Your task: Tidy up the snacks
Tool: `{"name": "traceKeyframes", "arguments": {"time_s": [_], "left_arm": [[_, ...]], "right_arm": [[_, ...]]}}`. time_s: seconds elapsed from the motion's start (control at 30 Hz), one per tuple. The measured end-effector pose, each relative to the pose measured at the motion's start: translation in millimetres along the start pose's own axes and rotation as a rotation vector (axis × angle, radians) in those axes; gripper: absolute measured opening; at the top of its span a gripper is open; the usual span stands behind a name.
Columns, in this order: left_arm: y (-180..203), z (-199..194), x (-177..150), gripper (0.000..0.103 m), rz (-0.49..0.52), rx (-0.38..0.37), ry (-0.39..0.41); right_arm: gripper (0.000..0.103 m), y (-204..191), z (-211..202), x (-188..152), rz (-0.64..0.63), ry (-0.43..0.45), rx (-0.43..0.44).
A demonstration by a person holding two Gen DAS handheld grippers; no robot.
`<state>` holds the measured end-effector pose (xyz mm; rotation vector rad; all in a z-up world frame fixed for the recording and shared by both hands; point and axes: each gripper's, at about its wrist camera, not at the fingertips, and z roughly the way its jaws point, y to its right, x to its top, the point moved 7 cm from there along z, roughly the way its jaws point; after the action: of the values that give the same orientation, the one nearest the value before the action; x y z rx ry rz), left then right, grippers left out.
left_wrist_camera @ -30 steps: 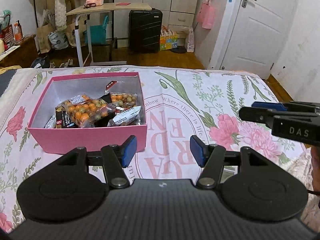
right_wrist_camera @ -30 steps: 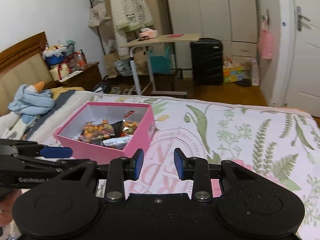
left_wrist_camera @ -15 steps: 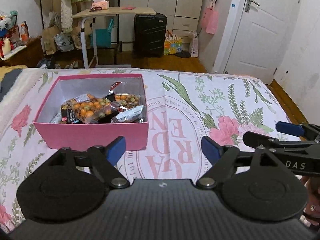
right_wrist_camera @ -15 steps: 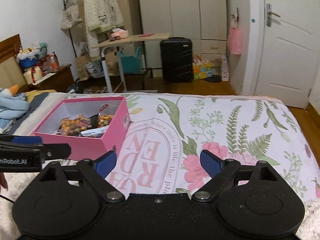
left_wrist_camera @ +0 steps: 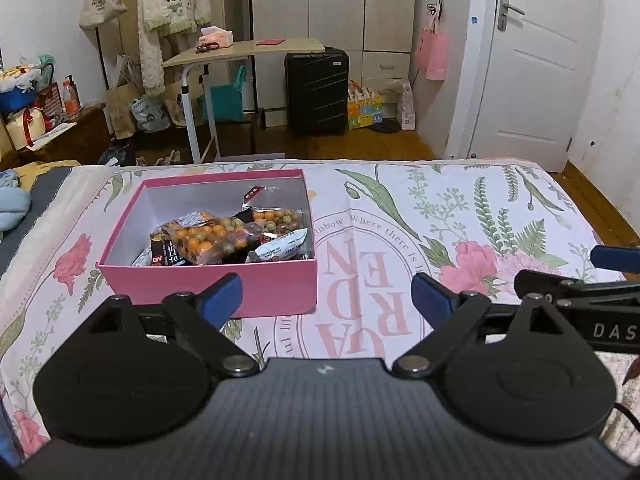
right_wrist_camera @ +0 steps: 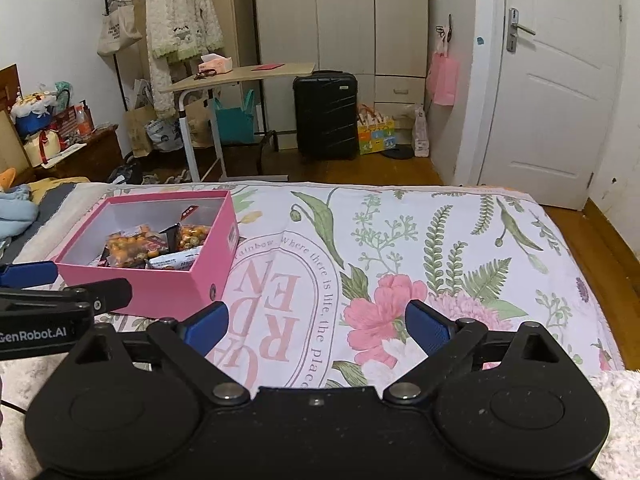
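Observation:
A pink box (left_wrist_camera: 208,280) stands on the floral bed cover (left_wrist_camera: 460,216) at the left. It holds several snack packets (left_wrist_camera: 208,238), orange-ball bags and a white wrapper. The box also shows in the right wrist view (right_wrist_camera: 188,280) with the snack packets (right_wrist_camera: 156,246) inside. My left gripper (left_wrist_camera: 326,294) is open and empty, just in front of the box's right corner. My right gripper (right_wrist_camera: 316,324) is open and empty, over the cover to the right of the box. Each gripper shows at the edge of the other's view.
Beyond the bed's far edge are a wooden floor, a rolling side table (left_wrist_camera: 248,46), a black suitcase (left_wrist_camera: 316,88), wardrobes and a white door (left_wrist_camera: 536,60). A blue cloth (right_wrist_camera: 16,210) lies at the bed's left. A fluffy white blanket (right_wrist_camera: 616,412) lies at the near right.
Both grippers have opened wide from a narrower gap. Both have drawn back and swung so the box sits further left and smaller in view.

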<state>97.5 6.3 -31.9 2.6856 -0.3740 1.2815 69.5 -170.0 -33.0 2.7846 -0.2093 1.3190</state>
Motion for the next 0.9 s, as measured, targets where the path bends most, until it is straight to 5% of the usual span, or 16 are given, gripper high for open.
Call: {"name": "traceKeyframes", "arguments": {"time_s": [0.9], "left_arm": [[-3.8, 3.6, -4.2, 0.092, 0.01, 0.046, -0.034]], "right_arm": [[0.097, 5.4, -4.3, 0.6, 0.022, -0.018, -0.044]]}}
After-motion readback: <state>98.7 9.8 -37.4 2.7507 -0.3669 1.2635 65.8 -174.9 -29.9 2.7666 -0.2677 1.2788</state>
